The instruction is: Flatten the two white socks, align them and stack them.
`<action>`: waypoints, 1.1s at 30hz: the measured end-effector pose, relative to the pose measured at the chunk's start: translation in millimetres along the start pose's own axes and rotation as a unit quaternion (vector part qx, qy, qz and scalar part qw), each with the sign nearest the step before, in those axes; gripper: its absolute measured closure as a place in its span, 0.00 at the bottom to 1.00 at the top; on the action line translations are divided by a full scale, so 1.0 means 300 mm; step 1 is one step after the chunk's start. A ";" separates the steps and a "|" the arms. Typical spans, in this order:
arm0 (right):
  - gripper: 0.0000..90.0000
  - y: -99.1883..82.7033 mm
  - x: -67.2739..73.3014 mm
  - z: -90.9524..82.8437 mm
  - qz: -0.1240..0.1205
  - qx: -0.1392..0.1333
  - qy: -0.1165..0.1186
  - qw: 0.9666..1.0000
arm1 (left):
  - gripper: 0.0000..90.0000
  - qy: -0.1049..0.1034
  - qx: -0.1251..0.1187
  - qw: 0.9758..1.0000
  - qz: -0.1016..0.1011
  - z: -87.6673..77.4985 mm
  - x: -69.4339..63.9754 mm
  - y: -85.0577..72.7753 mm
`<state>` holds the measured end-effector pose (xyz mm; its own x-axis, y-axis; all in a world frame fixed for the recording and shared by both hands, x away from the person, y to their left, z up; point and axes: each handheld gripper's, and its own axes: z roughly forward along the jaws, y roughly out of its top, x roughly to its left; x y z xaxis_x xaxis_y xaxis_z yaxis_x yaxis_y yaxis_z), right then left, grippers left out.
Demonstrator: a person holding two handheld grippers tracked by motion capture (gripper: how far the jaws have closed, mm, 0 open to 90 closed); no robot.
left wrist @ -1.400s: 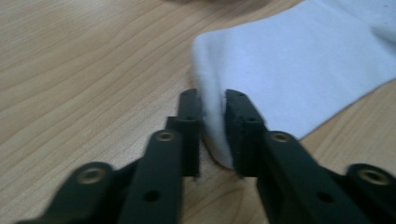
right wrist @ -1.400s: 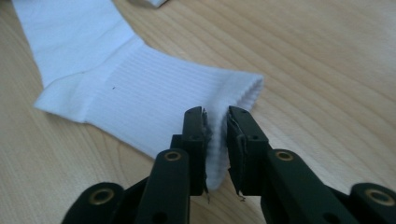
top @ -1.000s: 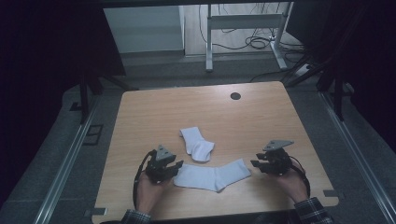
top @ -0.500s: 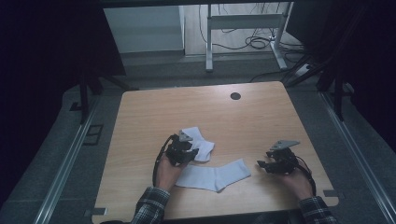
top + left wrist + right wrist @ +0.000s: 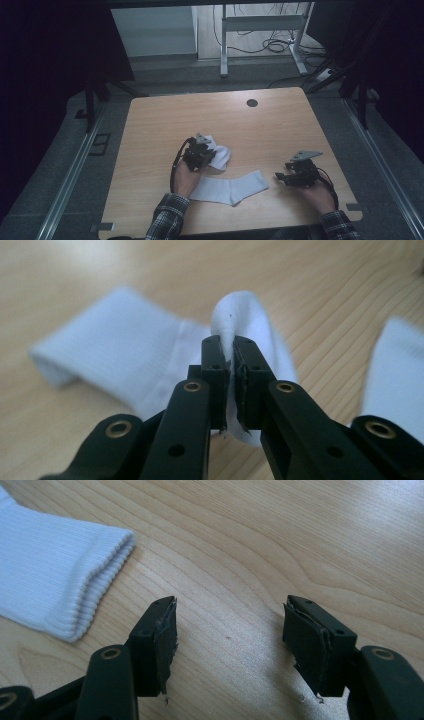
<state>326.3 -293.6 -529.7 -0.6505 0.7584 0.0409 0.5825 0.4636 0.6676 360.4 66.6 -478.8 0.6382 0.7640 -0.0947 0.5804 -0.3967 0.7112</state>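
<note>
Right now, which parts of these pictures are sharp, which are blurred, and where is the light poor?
High view: the room around the table is very dark, the tabletop evenly lit. Left gripper view: the left tool and the pinched sock fold are sharp, the sock behind is blurred. Right gripper view: the right tool and the ribbed cuff are sharp, wood grain clear.

Bare table ahead of right claw; flat sock lies between both hands.

Lab-type recording bay. My wooden table with 1 cable hole sits inside dark curtains, on grey floor. Metal rails flank it. Beyond: desk frame, loose cables.
</note>
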 end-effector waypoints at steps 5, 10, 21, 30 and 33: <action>0.40 -0.002 0.002 0.002 -0.002 -0.003 -0.001 1.000 | 0.94 -0.011 -0.031 0.999 0.019 -0.046 -0.043 0.128; 0.40 -0.004 0.003 0.002 0.000 -0.005 0.000 1.000 | 0.94 -0.013 -0.066 0.997 0.046 -0.106 -0.102 0.253; 0.39 -0.004 0.006 0.002 -0.002 -0.004 -0.001 1.000 | 0.94 0.020 -0.117 0.991 0.062 -0.273 -0.118 0.338; 0.39 -0.004 0.007 0.003 0.001 -0.005 -0.002 1.000 | 0.94 0.049 -0.070 0.996 -0.001 -0.213 0.045 0.159; 0.39 -0.005 0.007 0.003 0.000 -0.005 -0.002 1.000 | 0.94 0.056 -0.059 0.997 -0.017 -0.205 0.088 0.108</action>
<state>324.5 -292.5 -531.1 -0.6482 0.7604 0.0388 0.5777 0.4580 0.6757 364.9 105.2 -415.3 0.5546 0.8308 -0.0471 0.5333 -0.3115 0.7865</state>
